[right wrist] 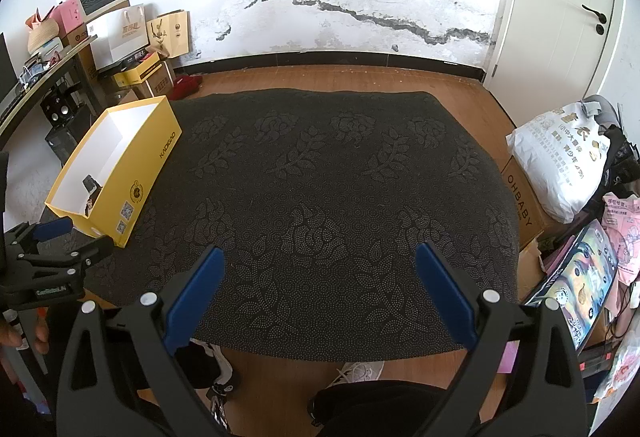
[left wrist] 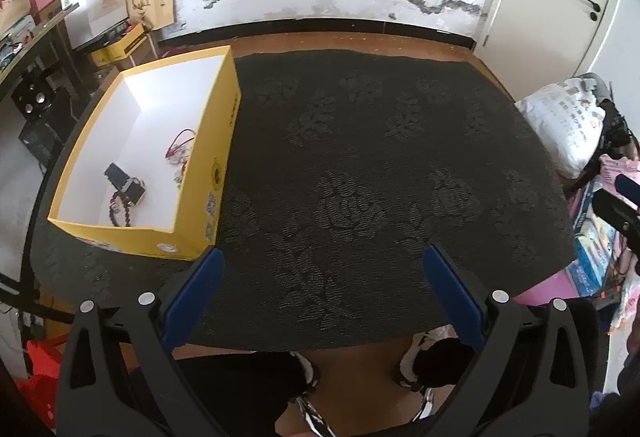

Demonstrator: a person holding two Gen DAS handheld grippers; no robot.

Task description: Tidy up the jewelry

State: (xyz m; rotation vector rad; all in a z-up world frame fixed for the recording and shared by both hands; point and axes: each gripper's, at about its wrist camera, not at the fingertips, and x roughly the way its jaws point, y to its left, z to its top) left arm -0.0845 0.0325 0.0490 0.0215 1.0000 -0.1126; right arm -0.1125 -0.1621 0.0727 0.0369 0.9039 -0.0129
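Observation:
A yellow box (left wrist: 224, 141) with a white inside stands at the left of a dark patterned cloth (left wrist: 380, 177). Inside it lie a watch with a black strap (left wrist: 124, 183), a dark red bead bracelet (left wrist: 118, 211) and a red cord piece (left wrist: 181, 147). My left gripper (left wrist: 322, 257) is open over the cloth's near edge, just right of the box's front corner, with nothing between its blue fingers. In the right wrist view the box (right wrist: 138, 165) is at the left, and my right gripper (right wrist: 320, 255) is open and empty over the cloth (right wrist: 340, 189). The left gripper (right wrist: 60, 241) shows at the left edge there.
A desk and stacked boxes and bags (right wrist: 120, 33) fill the left rear corner. A cardboard box (right wrist: 520, 193), a white bag (right wrist: 560, 161) and packages crowd the right side. A white door (right wrist: 560, 5) stands at the back right. The person's legs and shoes (left wrist: 416, 361) show below the cloth's near edge.

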